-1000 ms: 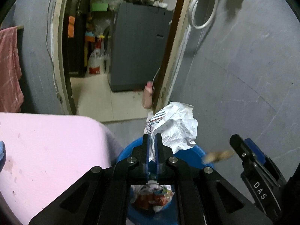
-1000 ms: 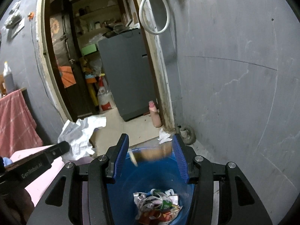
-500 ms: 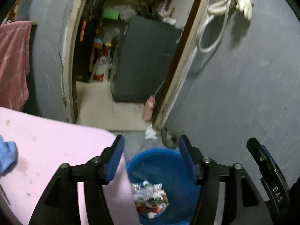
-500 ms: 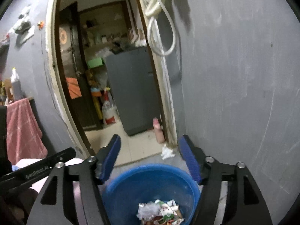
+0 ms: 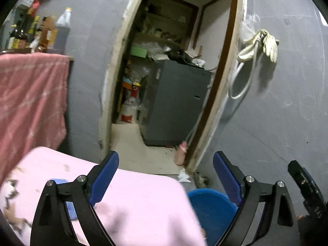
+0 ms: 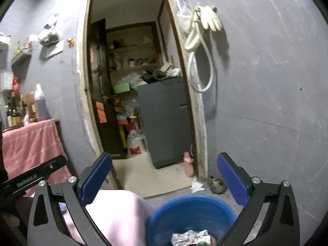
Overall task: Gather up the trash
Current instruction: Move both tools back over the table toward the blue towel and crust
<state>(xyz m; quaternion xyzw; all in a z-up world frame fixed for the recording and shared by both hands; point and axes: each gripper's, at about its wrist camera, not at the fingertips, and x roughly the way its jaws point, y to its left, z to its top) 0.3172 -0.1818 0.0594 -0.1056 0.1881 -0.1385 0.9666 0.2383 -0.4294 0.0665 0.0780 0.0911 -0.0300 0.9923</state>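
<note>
Both hand-held grippers [image 5: 166, 173] [image 6: 164, 173] opening, empty, above round blue plastic basin [image 6: 190, 215].

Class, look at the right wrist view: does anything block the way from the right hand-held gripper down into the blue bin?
Nothing visible does. The right hand-held gripper, jaws opening and empty, hangs over the blue bin, whose mouth is uncovered.

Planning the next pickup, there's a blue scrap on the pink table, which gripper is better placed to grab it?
Probably left. The left gripper, jaws opening and empty, hangs over the pink table near the blue scrap; the right gripper faces the blue bin.
</note>
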